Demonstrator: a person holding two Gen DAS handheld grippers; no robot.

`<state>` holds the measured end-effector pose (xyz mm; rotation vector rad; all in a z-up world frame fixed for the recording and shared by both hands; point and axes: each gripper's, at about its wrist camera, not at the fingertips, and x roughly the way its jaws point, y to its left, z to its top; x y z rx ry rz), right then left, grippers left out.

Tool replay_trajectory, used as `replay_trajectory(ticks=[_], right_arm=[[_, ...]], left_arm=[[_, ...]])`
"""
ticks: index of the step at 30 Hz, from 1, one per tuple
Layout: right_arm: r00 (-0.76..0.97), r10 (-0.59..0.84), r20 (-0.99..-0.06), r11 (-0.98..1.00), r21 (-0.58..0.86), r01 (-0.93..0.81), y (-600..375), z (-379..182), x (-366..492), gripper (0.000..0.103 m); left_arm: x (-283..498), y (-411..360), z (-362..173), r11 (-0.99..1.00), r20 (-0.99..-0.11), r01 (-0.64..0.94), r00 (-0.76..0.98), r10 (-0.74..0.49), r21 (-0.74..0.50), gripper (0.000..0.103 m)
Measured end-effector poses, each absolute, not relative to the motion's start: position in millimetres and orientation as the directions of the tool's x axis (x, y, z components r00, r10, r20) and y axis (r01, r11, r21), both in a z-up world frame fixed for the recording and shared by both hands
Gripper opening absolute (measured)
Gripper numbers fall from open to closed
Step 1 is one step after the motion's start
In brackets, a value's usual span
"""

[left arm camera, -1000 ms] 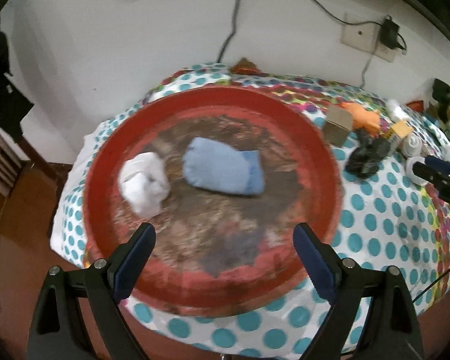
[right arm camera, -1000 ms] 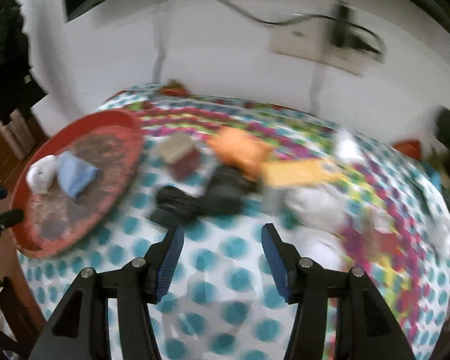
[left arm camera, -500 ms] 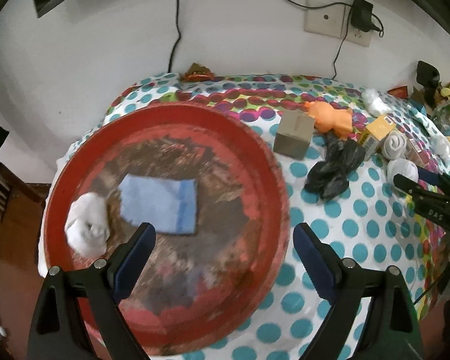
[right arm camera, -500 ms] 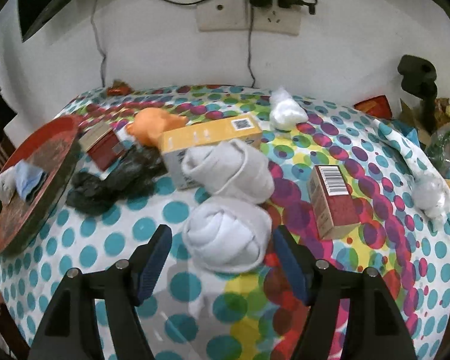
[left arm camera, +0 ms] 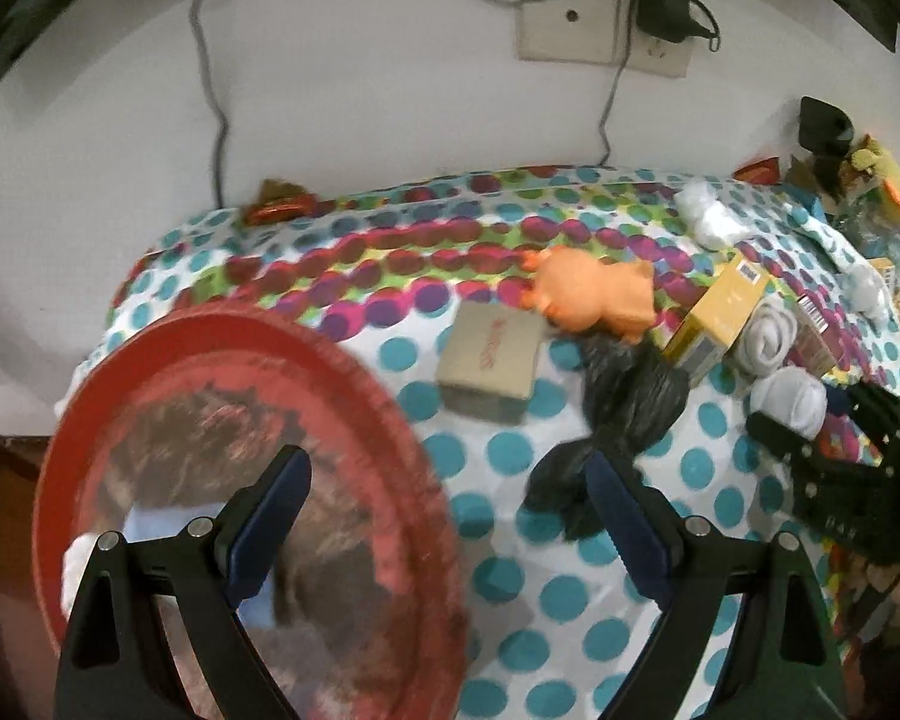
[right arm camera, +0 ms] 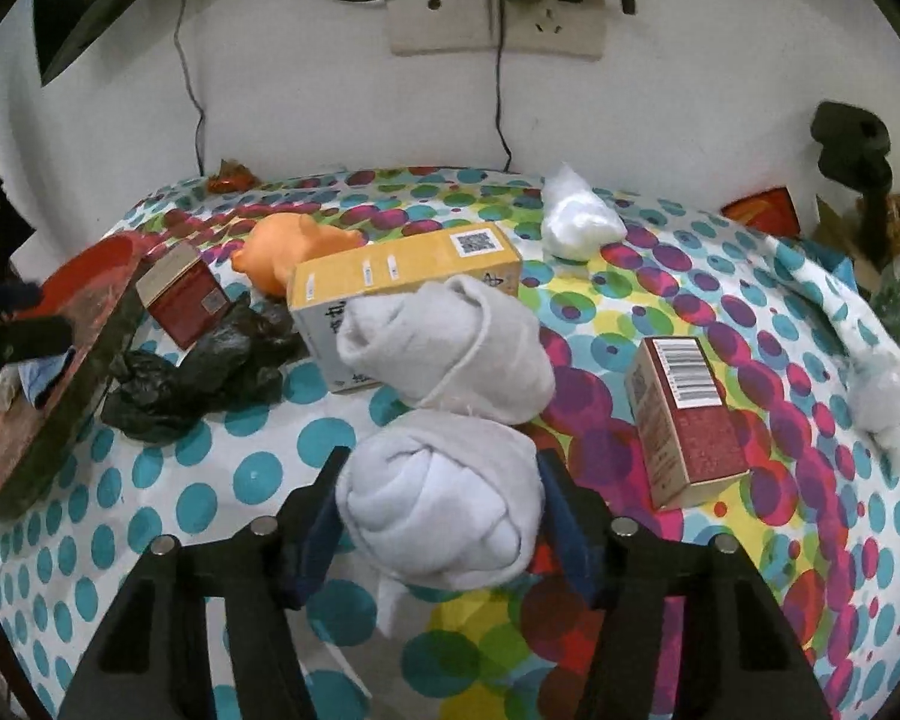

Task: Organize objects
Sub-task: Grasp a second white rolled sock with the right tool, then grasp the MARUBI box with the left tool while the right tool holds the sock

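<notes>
Right tongs [right arm camera: 438,516] straddling white sock ball [right arm camera: 441,501] on the dotted counter [right arm camera: 222,480].
Sock ball is sitting just in front of a grey sock roll [right arm camera: 444,348]; pads are flanking it, not visibly squeezing yet. Likely soft, light, squashy, so pinching across its fat middle looks best. Left tongs [left arm camera: 447,519] are hanging spread, holding nothing, over the red tray [left arm camera: 402,420] rim.
</notes>
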<state>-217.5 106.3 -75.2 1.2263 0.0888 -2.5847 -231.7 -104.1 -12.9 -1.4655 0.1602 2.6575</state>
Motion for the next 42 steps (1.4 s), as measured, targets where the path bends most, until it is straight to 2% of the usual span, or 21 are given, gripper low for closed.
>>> replay_trajectory(ticks=[5, 19, 23, 26, 27, 29, 42], right_arm=[[-0.589, -0.231, -0.774, -0.958, 0.074, 0.278, 106, -76, -220, 0.061], [-0.587, -0.240, -0.773, -0.958, 0.090, 0.274, 107, -76, -219, 0.061], [-0.588, -0.230, -0.775, -0.959, 0.077, 0.274, 105, -76, -219, 0.061], [-0.589, -0.230, -0.775, -0.959, 0.077, 0.273, 105, -76, -218, 0.061], [-0.589, -0.230, -0.775, -0.959, 0.078, 0.272, 105, -76, -218, 0.061], [-0.589, -0.228, -0.775, -0.960, 0.077, 0.271, 105, -76, -219, 0.061], [-0.591, -0.218, -0.776, -0.961, 0.066, 0.268, 102, -76, -219, 0.061]], left_arm=[[-253, -91, -17, -0.978, -0.855, -0.210, -0.507, 0.110, -0.001, 0.092], [-293, -77, -48, -0.976, -0.878, -0.191, -0.478, 0.004, 0.100, 0.089], [-300, -74, -52, -0.976, -0.882, -0.187, -0.471, -0.008, 0.109, 0.078], [-305, -74, -57, -0.981, -0.896, -0.174, -0.444, -0.001, 0.087, 0.059], [-305, -74, -59, -0.982, -0.899, -0.170, -0.438, 0.002, 0.081, 0.049], [-306, -74, -62, -0.984, -0.899, -0.158, -0.438, -0.009, 0.086, 0.044], [-294, -77, -47, -0.993, -0.887, -0.099, -0.463, -0.004, 0.057, 0.042]])
